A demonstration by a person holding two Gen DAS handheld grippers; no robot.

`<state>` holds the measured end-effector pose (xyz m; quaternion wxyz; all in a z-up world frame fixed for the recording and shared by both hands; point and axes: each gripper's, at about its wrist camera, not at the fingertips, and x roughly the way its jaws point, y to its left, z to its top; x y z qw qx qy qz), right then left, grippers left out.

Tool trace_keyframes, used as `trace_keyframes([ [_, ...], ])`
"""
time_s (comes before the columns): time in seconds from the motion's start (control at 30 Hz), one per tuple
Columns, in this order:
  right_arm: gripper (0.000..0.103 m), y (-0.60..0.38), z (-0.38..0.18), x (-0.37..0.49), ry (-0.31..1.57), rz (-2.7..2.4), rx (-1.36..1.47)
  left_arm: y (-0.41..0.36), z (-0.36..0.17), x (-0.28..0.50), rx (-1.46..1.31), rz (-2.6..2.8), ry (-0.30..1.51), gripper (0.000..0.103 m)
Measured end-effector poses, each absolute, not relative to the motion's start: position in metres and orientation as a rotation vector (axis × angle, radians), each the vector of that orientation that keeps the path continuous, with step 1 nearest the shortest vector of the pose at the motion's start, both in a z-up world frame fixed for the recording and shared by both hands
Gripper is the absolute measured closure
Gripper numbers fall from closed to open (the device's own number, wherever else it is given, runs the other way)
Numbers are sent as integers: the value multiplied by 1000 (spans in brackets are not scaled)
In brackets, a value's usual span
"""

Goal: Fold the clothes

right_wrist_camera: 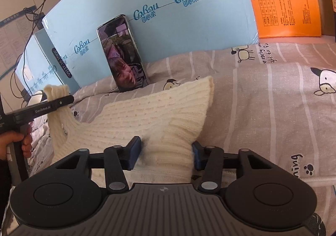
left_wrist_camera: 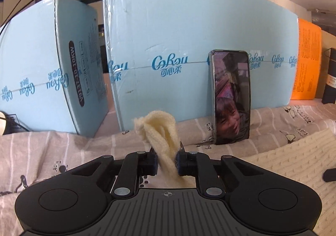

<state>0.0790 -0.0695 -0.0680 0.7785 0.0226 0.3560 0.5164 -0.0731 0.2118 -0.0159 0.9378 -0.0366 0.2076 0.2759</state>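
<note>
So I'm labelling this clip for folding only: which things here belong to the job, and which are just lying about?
Part of the job:
cream sweater
left gripper, jaws shut on a bunched sweater end
right gripper, jaws open around a fold
printed bedsheet underneath

Just lying about:
phone leaning on the blue box
orange sheet

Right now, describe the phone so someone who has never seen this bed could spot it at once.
Find the big light-blue cardboard box standing along the back of the striped cartoon bedsheet. The phone leans upright against its front, just behind the cream knit sweater. It is the only dark, glossy slab there, its screen showing a face.
</note>
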Motion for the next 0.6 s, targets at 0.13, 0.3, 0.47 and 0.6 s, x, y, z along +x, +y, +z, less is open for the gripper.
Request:
trace_keyframes([
  [0.13,84,-74,-63,75,709,1144,80,209,-1,-73,-39,538,322,89],
  [0.3,85,-84,-55,80,646,1089,113,224,-8,-71,-64,527,335,89],
  [0.47,80,-76,-66,85,707,1066,75,239,-39,-67,-79,542,449,81],
  [0.6,68,-76,-68,87,719,1036,68,244,-46,-72,-44,580,485,55],
])
